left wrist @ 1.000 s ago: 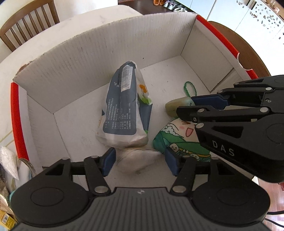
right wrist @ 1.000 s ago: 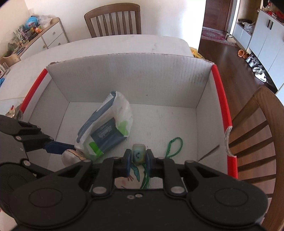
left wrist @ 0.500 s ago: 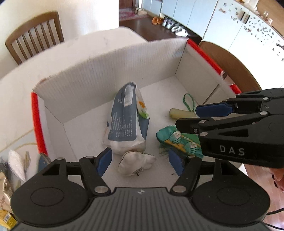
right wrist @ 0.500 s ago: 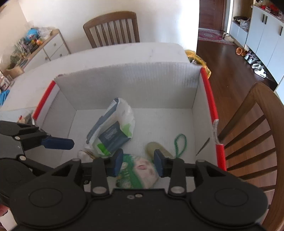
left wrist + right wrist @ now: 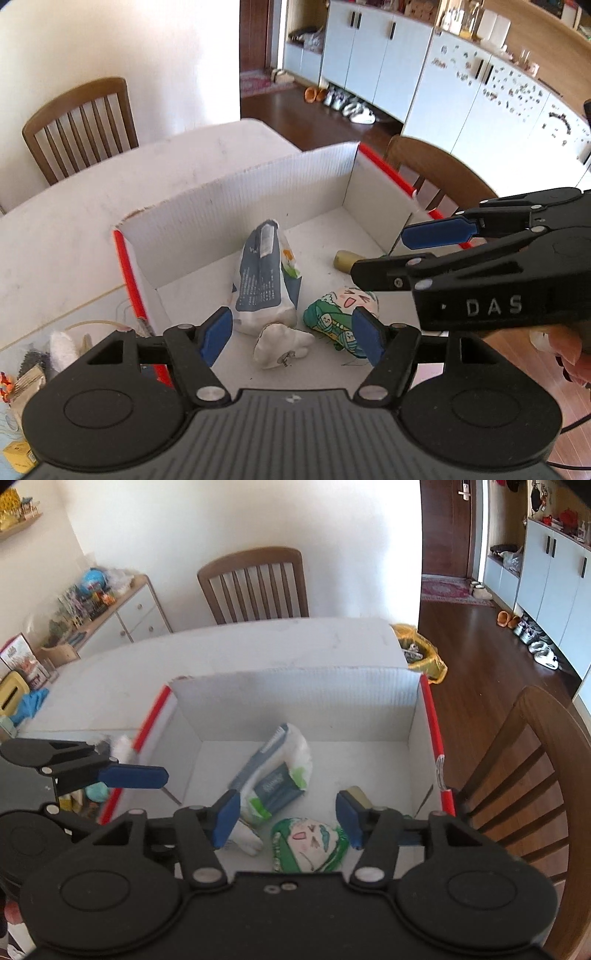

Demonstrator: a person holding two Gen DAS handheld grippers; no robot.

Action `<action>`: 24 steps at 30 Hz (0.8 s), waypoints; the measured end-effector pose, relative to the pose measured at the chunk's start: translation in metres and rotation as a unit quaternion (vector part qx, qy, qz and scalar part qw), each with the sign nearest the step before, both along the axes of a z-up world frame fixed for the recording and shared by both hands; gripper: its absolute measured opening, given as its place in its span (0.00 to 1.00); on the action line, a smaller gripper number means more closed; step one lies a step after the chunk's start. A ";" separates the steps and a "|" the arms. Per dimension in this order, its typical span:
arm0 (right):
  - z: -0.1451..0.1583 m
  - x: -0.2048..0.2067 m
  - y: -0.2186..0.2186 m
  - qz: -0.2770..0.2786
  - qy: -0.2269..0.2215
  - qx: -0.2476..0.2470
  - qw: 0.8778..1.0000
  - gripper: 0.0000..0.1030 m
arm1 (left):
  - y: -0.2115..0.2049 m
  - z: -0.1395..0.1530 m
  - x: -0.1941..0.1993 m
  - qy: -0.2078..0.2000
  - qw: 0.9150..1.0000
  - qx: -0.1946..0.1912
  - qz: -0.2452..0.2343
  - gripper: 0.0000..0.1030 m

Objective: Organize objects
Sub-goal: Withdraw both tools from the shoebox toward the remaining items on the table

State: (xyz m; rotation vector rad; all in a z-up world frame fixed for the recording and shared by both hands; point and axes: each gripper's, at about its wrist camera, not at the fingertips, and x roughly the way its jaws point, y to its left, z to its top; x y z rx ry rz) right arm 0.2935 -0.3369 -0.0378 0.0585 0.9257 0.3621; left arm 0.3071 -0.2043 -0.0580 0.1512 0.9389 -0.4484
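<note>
- The black left gripper with blue pads pointed steeply down at the lower centre of its own view, its jaws opening with nothing pressed between them.
- The black right gripper with blue pads sat low in its view, jaws likewise opening, gripping nothing.
- Fingers of a hand showed at the right edge, behind the right gripper's body.
</note>
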 end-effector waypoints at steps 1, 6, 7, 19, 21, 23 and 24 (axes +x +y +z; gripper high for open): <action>0.003 -0.002 0.001 -0.002 -0.003 0.004 1.000 0.57 | 0.003 0.004 -0.004 -0.006 1.000 -0.003 0.000 0.73; 0.015 -0.014 0.004 -0.005 -0.017 0.015 1.000 0.62 | 0.019 0.019 -0.021 -0.028 1.000 -0.013 -0.001 0.75; 0.017 -0.017 0.006 -0.006 -0.020 0.016 1.000 0.63 | 0.022 0.021 -0.024 -0.031 0.999 -0.016 -0.001 0.75; 0.036 -0.048 0.028 -0.003 -0.057 0.012 0.998 0.84 | 0.073 0.037 -0.052 -0.061 0.997 -0.042 0.024 0.86; 0.038 -0.055 0.035 0.000 -0.067 0.011 0.998 0.88 | 0.083 0.038 -0.057 -0.070 0.996 -0.043 0.027 0.94; 0.039 -0.061 0.043 -0.004 -0.082 0.009 0.997 0.93 | 0.094 0.039 -0.062 -0.078 0.996 -0.042 0.033 0.95; 0.040 -0.064 0.047 -0.003 -0.088 0.009 0.996 0.93 | 0.100 0.040 -0.064 -0.079 0.995 -0.043 0.035 0.95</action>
